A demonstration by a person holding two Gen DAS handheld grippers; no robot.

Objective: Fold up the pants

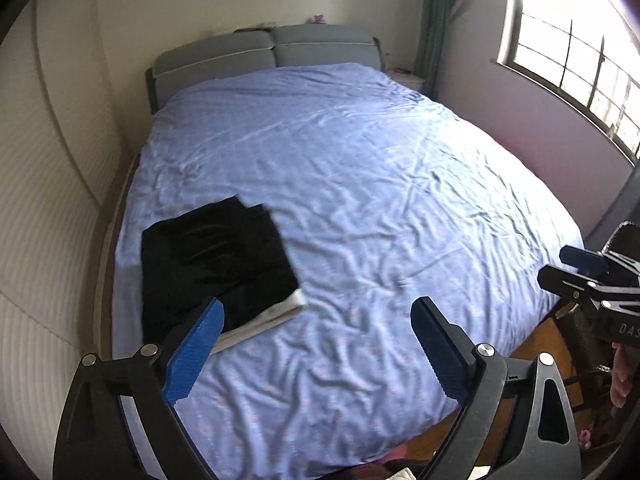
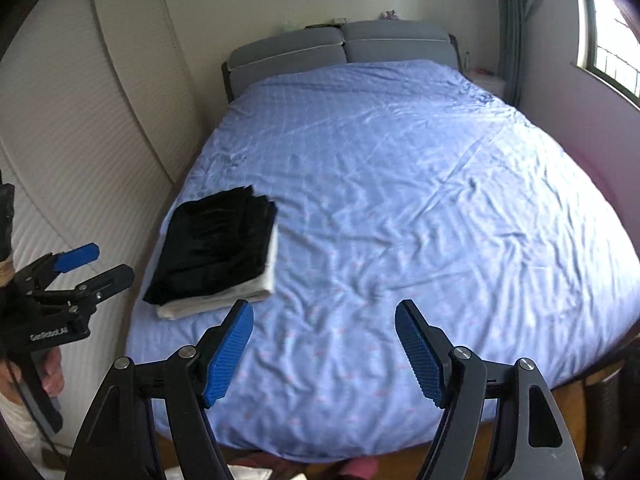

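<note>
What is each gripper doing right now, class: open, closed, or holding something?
Left gripper: jaws open, holding nothing.
Right gripper: jaws open, holding nothing.

Two wrist cameras above the bed's foot end
Both look down toward the headboard (image 1: pixel 264 50), from well back; they share the whole bed (image 2: pixel 400 200).

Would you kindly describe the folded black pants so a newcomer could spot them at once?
Start at the bed with its blue cover. Near its left edge lies a small stack: the black pants on top, a folded white cloth beneath. They are the only dark item there.
</note>
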